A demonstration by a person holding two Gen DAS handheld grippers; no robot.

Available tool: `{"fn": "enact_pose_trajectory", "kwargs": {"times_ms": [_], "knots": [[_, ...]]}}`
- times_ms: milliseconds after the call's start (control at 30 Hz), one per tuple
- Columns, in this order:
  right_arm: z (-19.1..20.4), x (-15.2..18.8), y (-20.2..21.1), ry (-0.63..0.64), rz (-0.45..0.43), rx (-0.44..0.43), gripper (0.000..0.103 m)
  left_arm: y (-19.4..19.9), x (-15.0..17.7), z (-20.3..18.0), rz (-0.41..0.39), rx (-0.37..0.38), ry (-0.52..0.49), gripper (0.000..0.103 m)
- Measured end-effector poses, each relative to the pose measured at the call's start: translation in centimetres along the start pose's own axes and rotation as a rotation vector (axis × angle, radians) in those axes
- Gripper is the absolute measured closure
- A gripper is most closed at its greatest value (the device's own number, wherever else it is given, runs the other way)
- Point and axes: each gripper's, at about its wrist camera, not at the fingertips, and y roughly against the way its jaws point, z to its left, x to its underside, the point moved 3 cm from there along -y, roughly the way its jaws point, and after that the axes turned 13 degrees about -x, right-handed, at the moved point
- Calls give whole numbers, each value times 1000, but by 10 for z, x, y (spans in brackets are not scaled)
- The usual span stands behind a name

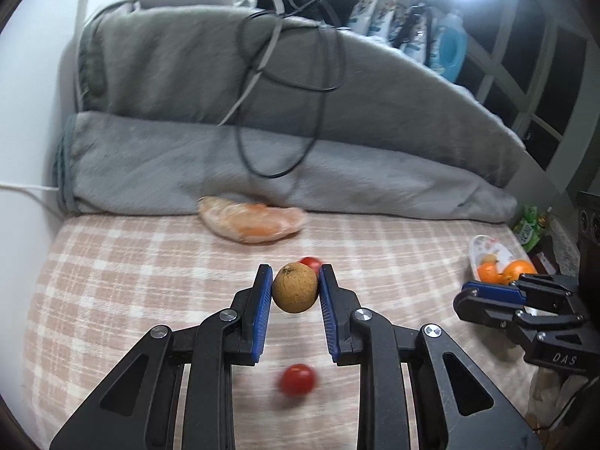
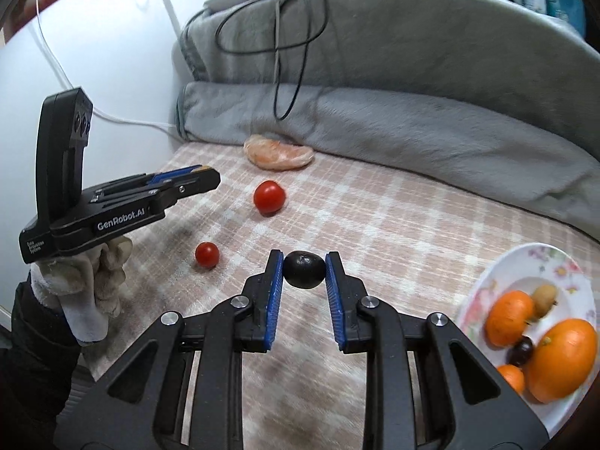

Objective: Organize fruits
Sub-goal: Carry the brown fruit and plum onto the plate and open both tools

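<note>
Above the checked pink-and-cream bedcover [image 1: 112, 281], the left gripper [image 1: 294, 290] is clamped on a small round brown fruit [image 1: 294, 288], rough and matt, its stem scar tilted up toward the far edge. The blue ribbed pads [image 1: 262, 311] press its two sides. The right gripper [image 2: 303, 273] is likewise closed on a dark, glossy fruit [image 2: 303, 269], slightly oval, its long axis lying across between the pads.

Two smooth red tomatoes lie on the cover: a larger tomato [image 2: 269, 197] toward the far edge and a smaller tomato [image 2: 206, 254] nearer, well apart from each other. At the right edge sits a floral plate [image 2: 525, 262], shallow and glossy, with three oranges [image 2: 560, 360], a small brown fruit and a dark one touching in a cluster.

By the far edge, just beside a folded grey fleece blanket [image 2: 412, 131], lies a crinkled clear plastic bag [image 2: 279, 153] with orange contents, long axis along that edge. Black cables [image 1: 292, 86] loop over the blanket. A gloved hand [image 2: 93, 281] holds the left gripper.
</note>
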Motion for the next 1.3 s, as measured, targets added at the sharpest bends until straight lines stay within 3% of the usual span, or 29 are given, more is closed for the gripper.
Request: {"fn": "enact_pose_trajectory", "kwargs": {"times_ms": [667,1300], "knots": [[-75,24,105,-107,-143,134,79,20,11,-119,-23,175,-140,80],[-144,40,131,-198,-176,201,79,20,29,-207,18,269,-259,80]]}}
